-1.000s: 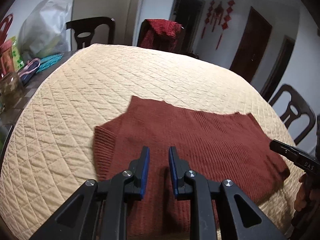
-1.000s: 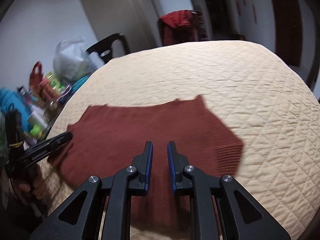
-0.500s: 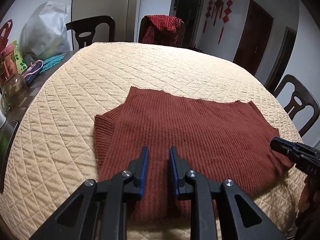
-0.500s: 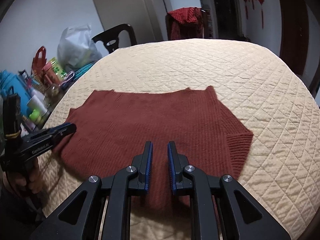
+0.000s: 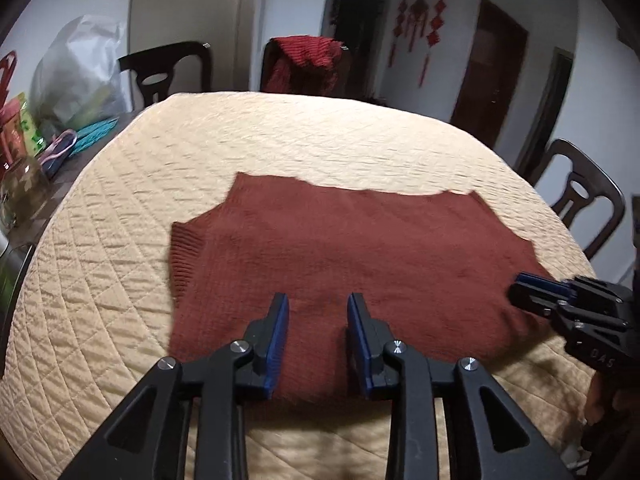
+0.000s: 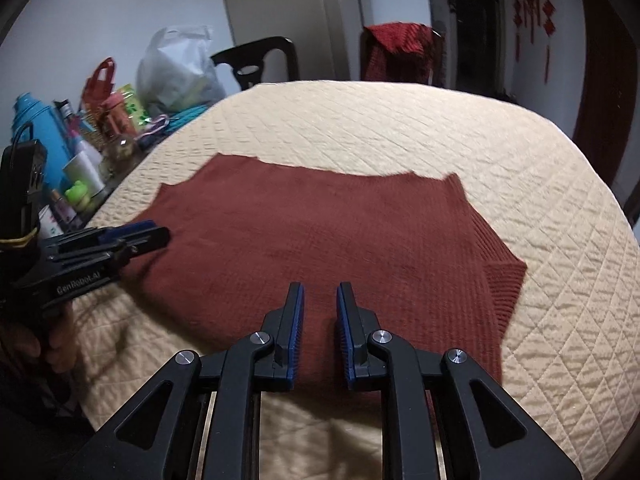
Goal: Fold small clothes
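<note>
A rust-brown knitted garment [image 5: 360, 248] lies flat on the quilted beige table cover [image 5: 320, 132], with one ribbed cuff at its left edge. My left gripper [image 5: 318, 300] hovers over its near hem. Its jaws are opening and nothing is between the blue pads. In the right wrist view the same garment [image 6: 320, 232] spreads ahead of my right gripper [image 6: 320, 292], whose jaws stand narrowly apart and opening a little, with nothing between them. Each gripper shows in the other's view: the right gripper [image 5: 520, 286] over the garment's right corner, the left gripper [image 6: 154, 232] at its left edge.
Dark wooden chairs [image 5: 168, 68] ring the table, one draped with a red cloth [image 5: 308, 60], another at the right [image 5: 588, 200]. A plastic bag [image 5: 76, 72], a jar [image 5: 20, 188], a blue flask [image 6: 36, 132] and small bottles crowd the left side.
The left jaws have spread wider. Both grippers have shifted along the garment's near hem, and the right gripper now shows closer in the left view. The garment lies as before.
</note>
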A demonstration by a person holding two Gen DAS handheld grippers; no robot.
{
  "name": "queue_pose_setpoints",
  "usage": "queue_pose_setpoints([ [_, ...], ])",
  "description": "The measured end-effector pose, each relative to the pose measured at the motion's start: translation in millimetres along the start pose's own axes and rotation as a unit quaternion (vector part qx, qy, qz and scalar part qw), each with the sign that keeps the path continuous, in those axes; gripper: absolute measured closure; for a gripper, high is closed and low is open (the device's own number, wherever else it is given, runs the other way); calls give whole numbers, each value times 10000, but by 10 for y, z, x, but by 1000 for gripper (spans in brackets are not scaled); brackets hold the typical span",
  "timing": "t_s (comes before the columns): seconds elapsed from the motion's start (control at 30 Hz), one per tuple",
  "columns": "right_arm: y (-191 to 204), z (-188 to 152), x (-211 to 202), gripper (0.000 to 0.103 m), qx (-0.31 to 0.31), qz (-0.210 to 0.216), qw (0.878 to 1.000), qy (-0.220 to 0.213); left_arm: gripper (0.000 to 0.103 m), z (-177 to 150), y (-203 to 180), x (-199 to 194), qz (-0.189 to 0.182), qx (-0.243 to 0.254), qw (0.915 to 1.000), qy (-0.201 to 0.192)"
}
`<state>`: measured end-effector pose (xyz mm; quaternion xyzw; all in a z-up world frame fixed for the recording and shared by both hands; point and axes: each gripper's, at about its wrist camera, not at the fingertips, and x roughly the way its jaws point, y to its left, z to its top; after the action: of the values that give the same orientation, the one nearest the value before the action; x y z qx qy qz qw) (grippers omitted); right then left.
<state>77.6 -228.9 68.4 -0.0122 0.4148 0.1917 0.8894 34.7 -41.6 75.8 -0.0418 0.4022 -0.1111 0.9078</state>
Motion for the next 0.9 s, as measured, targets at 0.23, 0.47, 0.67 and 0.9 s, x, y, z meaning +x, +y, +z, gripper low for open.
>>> queue_pose_setpoints([
  [0.23, 177, -130, 132, 86, -326, 163, 9990, 245, 70, -176, -230, 107, -250, 358, 9989, 182],
  [0.47, -11, -195, -76, 86, -78, -12, 10000, 59, 70, -160, -59, 35, -117, 95, 9998, 140],
  [0.67, -191, -210, -105, 86, 273, -112, 9995, 82, 70, -111, 17, -58, 46, -2, 10000, 34],
  [0.9, -149, -118, -126, 83, 245, -82, 9997, -14, 70, -15, 181, -103, 309, -164, 9994, -80],
])
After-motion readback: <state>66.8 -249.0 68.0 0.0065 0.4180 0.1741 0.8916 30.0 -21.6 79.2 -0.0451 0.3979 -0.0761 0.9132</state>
